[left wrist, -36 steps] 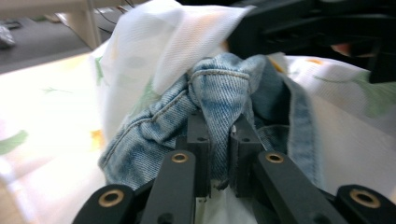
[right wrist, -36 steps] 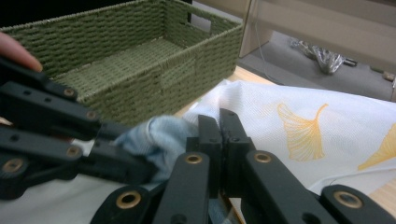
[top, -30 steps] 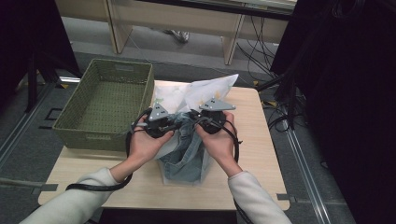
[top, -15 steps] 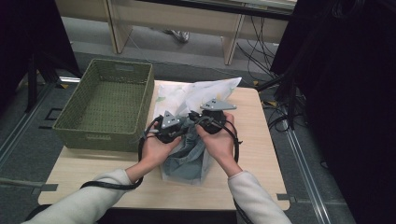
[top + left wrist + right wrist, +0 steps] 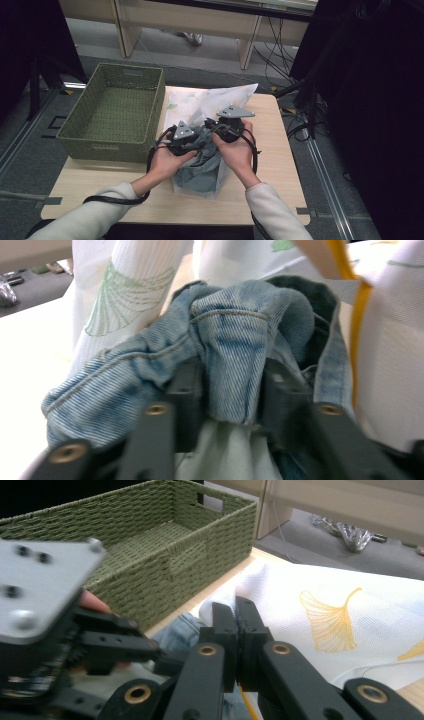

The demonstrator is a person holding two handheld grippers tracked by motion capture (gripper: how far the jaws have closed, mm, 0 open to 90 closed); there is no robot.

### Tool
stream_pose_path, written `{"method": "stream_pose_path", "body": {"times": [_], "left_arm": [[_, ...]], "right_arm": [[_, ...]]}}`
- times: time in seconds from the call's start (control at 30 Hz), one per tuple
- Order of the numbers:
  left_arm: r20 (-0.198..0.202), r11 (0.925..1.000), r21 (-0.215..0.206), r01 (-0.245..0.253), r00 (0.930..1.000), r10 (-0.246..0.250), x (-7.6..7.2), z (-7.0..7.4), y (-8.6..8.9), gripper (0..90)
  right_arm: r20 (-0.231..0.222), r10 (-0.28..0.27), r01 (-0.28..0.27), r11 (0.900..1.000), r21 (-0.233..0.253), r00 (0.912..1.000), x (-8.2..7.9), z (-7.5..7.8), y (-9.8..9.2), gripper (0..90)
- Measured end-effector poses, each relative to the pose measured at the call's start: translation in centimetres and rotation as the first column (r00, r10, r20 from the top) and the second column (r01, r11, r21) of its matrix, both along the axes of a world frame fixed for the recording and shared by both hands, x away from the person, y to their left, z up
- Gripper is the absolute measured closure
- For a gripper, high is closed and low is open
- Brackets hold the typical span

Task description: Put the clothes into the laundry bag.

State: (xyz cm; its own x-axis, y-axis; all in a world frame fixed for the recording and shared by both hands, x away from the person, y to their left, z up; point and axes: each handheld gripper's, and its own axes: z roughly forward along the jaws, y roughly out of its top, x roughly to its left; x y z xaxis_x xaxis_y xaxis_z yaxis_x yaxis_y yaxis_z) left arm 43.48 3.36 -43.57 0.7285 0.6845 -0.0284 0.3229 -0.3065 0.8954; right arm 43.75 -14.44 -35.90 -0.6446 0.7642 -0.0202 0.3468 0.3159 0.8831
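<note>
A blue denim garment [image 5: 200,169] lies bunched on the table's middle, partly wrapped in a white cloth [image 5: 200,102] printed with leaves. My left gripper [image 5: 196,143] is shut on a thick fold of the denim [image 5: 235,330], which bulges up between its jaws. My right gripper [image 5: 216,131] sits just right of it, almost touching. In the right gripper view its jaws [image 5: 235,612] are pressed together at the white cloth's [image 5: 350,605] edge, with a yellow strand between them low down. The left gripper [image 5: 150,650] and some denim [image 5: 177,630] appear close by there.
A green woven basket [image 5: 112,145] stands empty at the table's left, its near wall [image 5: 150,565] close to both grippers. Bare wooden tabletop [image 5: 100,185] shows in front of the basket and at the right. Cables trail off the table's right side.
My left hand has moved right, closing on the right gripper. The denim is now bunched higher between the two grippers.
</note>
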Motion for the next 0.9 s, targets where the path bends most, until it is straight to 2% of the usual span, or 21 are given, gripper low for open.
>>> {"method": "stream_pose_path", "body": {"times": [0.07, 0.13, 0.2, 0.27, 0.33, 0.37, 0.47, 0.6, 0.67, 0.73, 0.83, 0.9], "left_arm": [[0.051, 0.9993, 0.03, 0.021, 0.9985, -0.022, -0.5, 0.7, 0.3, 45.1], [0.103, 0.9979, 0.056, 0.032, 0.9939, -0.038, -1.2, 1.6, 0.9, 35.8], [0.138, 0.997, 0.063, 0.045, 0.9891, -0.053, -1.8, 2.7, 1.6, 28.2], [0.141, 0.9965, 0.072, 0.043, 0.9886, -0.053, -2.0, 3.4, 2.4, 23.1], [0.122, 0.9955, 0.089, 0.032, 0.9916, -0.043, -1.9, 3.6, 3.3, 19.0], [0.105, 0.9935, 0.11, 0.03, 0.9936, -0.042, -1.7, 3.4, 3.6, 17.3], [0.026, 0.9869, 0.16, 0.026, 0.9992, -0.031, -0.7, 1.9, 4.3, 15.3], [-0.059, 0.9753, 0.212, 0.062, 0.997, -0.051, 0.3, 0.0, 3.8, 15.4], [-0.085, 0.9729, 0.222, 0.066, 0.9952, -0.048, 0.7, -0.7, 3.5, 15.9], [-0.107, 0.9698, 0.232, 0.074, 0.993, -0.05, 1.0, -1.1, 3.5, 22.7], [-0.13, 0.9707, 0.231, 0.066, 0.9909, -0.037, 1.3, -1.7, 3.2, 44.4], [-0.142, 0.9712, 0.23, 0.063, 0.9894, -0.031, 1.4, -1.9, 3.1, 55.2]], "right_arm": [[-0.003, -0.004, 0.004, 1.0, -0.001, 1.0, 0.1, 0.0, -0.2, 90.0], [0.004, -0.004, 0.004, 1.0, -0.006, 1.0, 0.2, 0.0, -0.4, 90.0], [0.001, -0.011, 0.011, 1.0, -0.001, 0.9999, 0.2, 0.1, -0.5, 90.0], [-0.001, -0.01, 0.01, 1.0, -0.002, 0.9999, 0.3, 0.2, -0.6, 90.0], [0.0, -0.012, 0.012, 1.0, -0.002, 0.9999, 0.3, 0.1, -0.5, 90.0], [0.001, -0.009, 0.009, 1.0, -0.005, 1.0, 0.3, 0.1, -0.5, 90.0], [0.003, -0.007, 0.007, 1.0, -0.008, 1.0, 0.2, 0.2, -0.4, 90.0], [0.003, -0.005, 0.005, 1.0, -0.008, 1.0, 0.2, 0.1, -0.3, 90.0], [0.001, -0.004, 0.004, 1.0, -0.01, 1.0, 0.2, 0.1, -0.3, 90.0], [-0.004, -0.002, 0.002, 1.0, -0.011, 1.0, 0.2, 0.1, -0.3, 90.0], [-0.009, -0.002, 0.002, 1.0, -0.014, 1.0, 0.3, -0.1, -0.2, 90.0], [-0.015, -0.002, 0.001, 1.0, -0.015, 0.9999, 0.3, -0.2, -0.2, 90.0]]}}
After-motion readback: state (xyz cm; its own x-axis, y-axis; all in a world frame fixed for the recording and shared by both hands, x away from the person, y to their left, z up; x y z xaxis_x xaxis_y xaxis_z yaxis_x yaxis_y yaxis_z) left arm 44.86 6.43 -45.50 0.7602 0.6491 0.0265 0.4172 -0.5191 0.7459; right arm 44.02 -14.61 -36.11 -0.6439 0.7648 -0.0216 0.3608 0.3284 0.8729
